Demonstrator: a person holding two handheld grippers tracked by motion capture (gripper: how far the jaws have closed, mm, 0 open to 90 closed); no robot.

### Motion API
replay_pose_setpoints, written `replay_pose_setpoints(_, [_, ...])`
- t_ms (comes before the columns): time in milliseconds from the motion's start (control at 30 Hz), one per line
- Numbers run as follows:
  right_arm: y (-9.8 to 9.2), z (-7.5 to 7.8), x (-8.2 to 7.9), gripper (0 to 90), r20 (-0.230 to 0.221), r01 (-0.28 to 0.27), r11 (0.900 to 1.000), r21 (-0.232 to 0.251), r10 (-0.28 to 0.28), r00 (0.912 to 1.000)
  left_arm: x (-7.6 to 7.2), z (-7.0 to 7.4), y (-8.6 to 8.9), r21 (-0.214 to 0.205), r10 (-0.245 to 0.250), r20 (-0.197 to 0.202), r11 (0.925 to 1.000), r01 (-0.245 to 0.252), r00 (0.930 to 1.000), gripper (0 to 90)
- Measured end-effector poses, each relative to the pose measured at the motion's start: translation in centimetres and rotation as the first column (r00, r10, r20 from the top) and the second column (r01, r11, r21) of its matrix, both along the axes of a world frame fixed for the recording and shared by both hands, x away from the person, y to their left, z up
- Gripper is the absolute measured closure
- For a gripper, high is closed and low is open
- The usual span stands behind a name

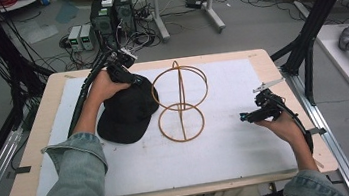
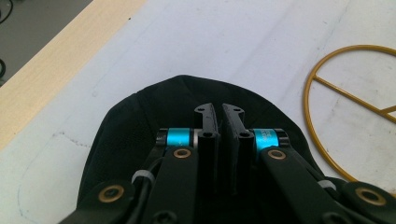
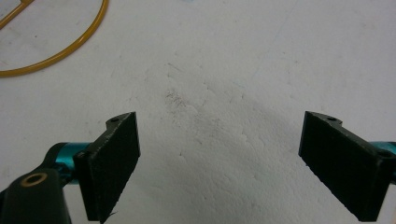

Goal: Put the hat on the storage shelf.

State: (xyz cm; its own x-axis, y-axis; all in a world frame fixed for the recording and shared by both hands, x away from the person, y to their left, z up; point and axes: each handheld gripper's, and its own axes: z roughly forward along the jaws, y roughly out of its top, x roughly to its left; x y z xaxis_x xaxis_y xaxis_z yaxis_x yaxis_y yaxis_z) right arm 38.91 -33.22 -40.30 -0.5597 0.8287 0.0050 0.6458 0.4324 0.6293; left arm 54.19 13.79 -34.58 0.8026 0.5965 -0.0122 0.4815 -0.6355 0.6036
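A black cap [image 1: 127,116] lies on the white mat [image 1: 229,146], left of centre. My left gripper [image 1: 132,80] sits at the cap's far edge, held by a hand in a denim sleeve. In the left gripper view the jaws [image 2: 220,112] stand almost together on the cap [image 2: 135,121], pinching a fold of its dark fabric. A gold wire stand [image 1: 181,102] with two rings and a post stands right of the cap. My right gripper [image 1: 245,117] hovers over bare mat at the right, and its jaws [image 3: 219,154] are wide apart with nothing between them.
The mat covers a wooden table [image 1: 44,119]. The gold ring [image 2: 322,116] lies just right of the cap in the left gripper view, and its edge [image 3: 70,51] shows top left in the right gripper view. Black frame posts [image 1: 314,20] and cables flank the table.
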Motion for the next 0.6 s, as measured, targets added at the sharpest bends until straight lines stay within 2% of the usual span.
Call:
replay_pose_setpoints(267, [0.0,0.0,0.0,12.2,-0.002,0.0,1.0,0.002,0.0,1.0,-0.3,0.9,0.1,0.002,0.019,0.006,0.9998,-0.019,0.9998,86.2])
replay_pose_setpoints(433, [0.1,0.0,0.0,12.2,-0.003,-0.003,1.0,0.003,0.003,1.0,-0.5,1.5,0.0,0.017,0.009,0.01,0.9998,-0.009,0.9999,86.4])
replay_pose_setpoints(600, [0.2,0.0,0.0,12.2,-0.005,-0.004,1.0,0.004,0.004,1.0,-0.7,2.2,0.2,0.014,0.013,0.021,0.9998,-0.013,0.9997,86.5])
